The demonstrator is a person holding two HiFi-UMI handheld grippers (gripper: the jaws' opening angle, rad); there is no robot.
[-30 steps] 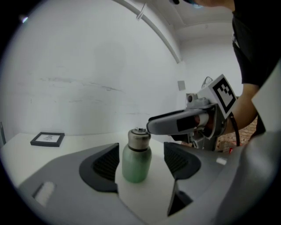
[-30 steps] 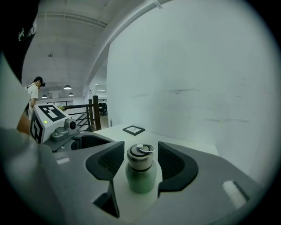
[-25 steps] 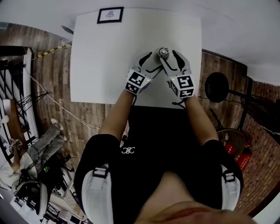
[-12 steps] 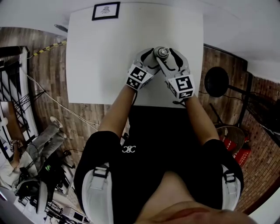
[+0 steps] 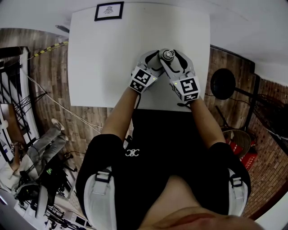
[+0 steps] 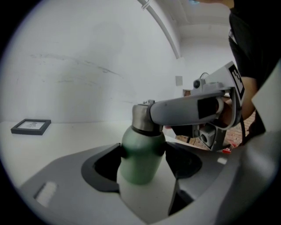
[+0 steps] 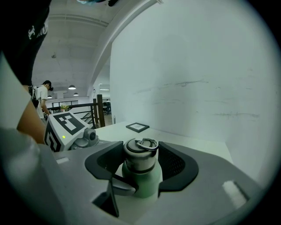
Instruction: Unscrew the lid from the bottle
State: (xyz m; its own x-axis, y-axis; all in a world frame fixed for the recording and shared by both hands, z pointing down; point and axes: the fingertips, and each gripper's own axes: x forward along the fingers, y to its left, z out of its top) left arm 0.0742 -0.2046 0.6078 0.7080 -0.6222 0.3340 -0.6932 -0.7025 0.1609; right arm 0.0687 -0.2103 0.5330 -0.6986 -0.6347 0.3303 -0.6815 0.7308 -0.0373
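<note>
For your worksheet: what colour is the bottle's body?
The bottle is pale green, clearest in the left gripper view.

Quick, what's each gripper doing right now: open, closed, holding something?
Left gripper: closed on the green bottle, around its body.
Right gripper: closed on the metal lid of that bottle.

Head view: left claw (image 5: 160, 59) and right claw (image 5: 172, 56) hide the bottle (image 6: 141, 156) below its lid (image 5: 168, 54). Print on the framed picture (image 5: 108, 11): too small to read.

I see green bottle (image 6: 141, 158) upright on worktop (image 5: 112, 58) near front edge; steel lid (image 7: 139, 154) with ring still on.
</note>
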